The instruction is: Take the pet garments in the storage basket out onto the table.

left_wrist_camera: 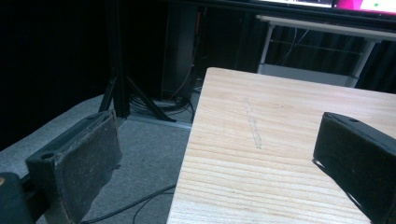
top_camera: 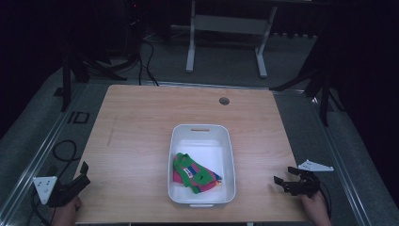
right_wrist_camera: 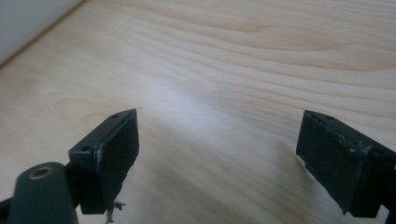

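Note:
A white bin [top_camera: 202, 136] stands on the wooden table [top_camera: 141, 122], near its front middle. Inside it lies a bundle of green, pink and blue cloth [top_camera: 194, 173]. My left gripper [top_camera: 83, 173] is at the table's front left corner, open, with nothing between its jaws; in the left gripper view its jaws [left_wrist_camera: 219, 163] straddle the table's left edge. My right gripper [top_camera: 283, 178] rests low over the front right of the table, open and empty. In the right gripper view the gripper [right_wrist_camera: 219, 144] hovers close above bare wood, with the bin's wall [right_wrist_camera: 28, 18] at upper left.
A round cable hole [top_camera: 224, 100] sits near the table's far edge. Black tripod legs [left_wrist_camera: 121, 93] and cables [top_camera: 63, 153] lie on the grey floor left of the table. A white desk frame [top_camera: 226, 28] stands behind it.

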{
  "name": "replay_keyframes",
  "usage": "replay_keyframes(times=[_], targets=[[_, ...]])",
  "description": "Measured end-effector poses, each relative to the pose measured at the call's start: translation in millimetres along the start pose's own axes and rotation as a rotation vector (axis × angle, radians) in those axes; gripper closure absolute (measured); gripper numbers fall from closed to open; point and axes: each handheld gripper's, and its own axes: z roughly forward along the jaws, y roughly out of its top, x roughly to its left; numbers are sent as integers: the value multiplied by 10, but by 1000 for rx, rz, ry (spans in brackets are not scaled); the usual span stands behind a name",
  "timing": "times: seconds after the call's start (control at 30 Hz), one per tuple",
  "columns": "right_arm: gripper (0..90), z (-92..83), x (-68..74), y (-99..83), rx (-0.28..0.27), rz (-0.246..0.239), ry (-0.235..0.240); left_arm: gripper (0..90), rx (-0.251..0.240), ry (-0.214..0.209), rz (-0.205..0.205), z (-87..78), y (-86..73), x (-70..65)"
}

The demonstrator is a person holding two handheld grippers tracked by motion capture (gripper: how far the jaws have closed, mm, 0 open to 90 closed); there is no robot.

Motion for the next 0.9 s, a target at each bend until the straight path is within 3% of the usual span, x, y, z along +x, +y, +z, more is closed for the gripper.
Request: replay_keyframes(times=[0.07, 0.13, 0.17, 0.2, 0.27, 0.3, 0.37, 0.47, 0.63, 0.73, 0.77, 0.8, 0.9], targets=[[128, 19, 33, 16, 34, -28, 50, 12, 0, -1, 2, 2, 0, -2], [128, 28, 55, 24, 44, -43, 66, 12, -3, 3, 5, -5, -2, -1], [128, 46, 102, 41, 53, -70, 124, 12, -4, 2, 4, -7, -2, 0], [128, 46, 102, 41, 53, -70, 124, 12, -4, 1, 0, -6, -2, 1], [128, 72, 170, 67, 68, -108, 178, 12, -8, 1, -6, -6, -3, 5], [128, 72, 170, 67, 68, -108, 178, 12, -8, 0, -7, -6, -3, 6], [128, 110, 244, 96, 97, -161, 216, 12, -10, -1, -8, -7, -4, 7], [130, 145, 314, 130, 119, -211, 237, 12, -18, -2, 1, -20, -8, -1], [131, 166, 367, 168, 121, -249, 256, 12, -12, -3, 3, -14, -5, 1], [135, 179, 470, 252, 121, -300, 299, 12, -15, -2, 18, -14, -8, -17], [137, 179, 526, 305, 120, -318, 333, 12, -17, 2, 22, -16, -8, -21], [137, 179, 526, 305, 120, -318, 333, 12, -17, 2, 22, -16, -8, -21], [139, 163, 597, 421, 126, -318, 394, 12, -16, 0, 15, -18, -8, -14]])
